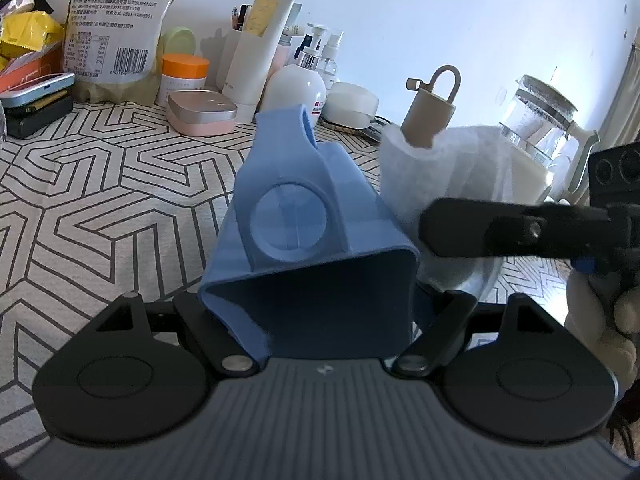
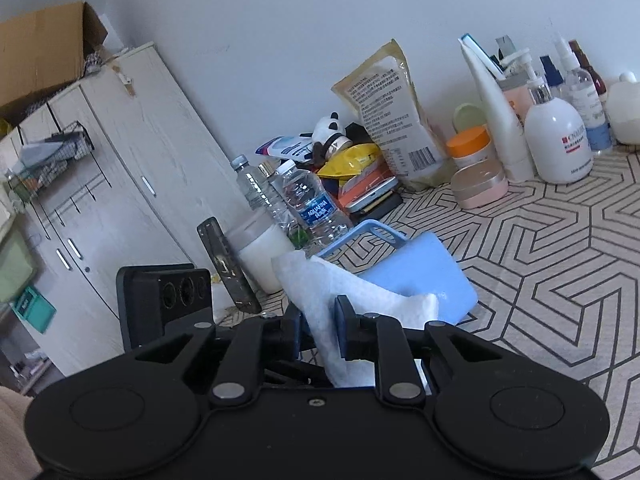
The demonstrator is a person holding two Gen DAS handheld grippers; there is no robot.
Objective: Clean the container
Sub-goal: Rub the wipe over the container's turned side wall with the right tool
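My left gripper (image 1: 308, 320) is shut on a light blue plastic container (image 1: 304, 216), held tipped with its underside and round base facing the camera; its fingertips are hidden by the container. My right gripper (image 2: 320, 328) is shut on a white paper towel (image 2: 340, 300), which stands up between its fingers. In the left wrist view the right gripper (image 1: 436, 232) comes in from the right and presses the towel (image 1: 440, 176) against the container's right side. In the right wrist view the container (image 2: 420, 276) lies just beyond the towel.
The patterned tablecloth (image 1: 100, 200) carries a pink case (image 1: 202, 114), white pump bottle (image 1: 294, 88), tubes, a snack bag (image 1: 116, 28) and a glass kettle (image 1: 540, 120) along the wall. Water bottles (image 2: 308, 200) and a white cabinet (image 2: 120, 160) show in the right wrist view.
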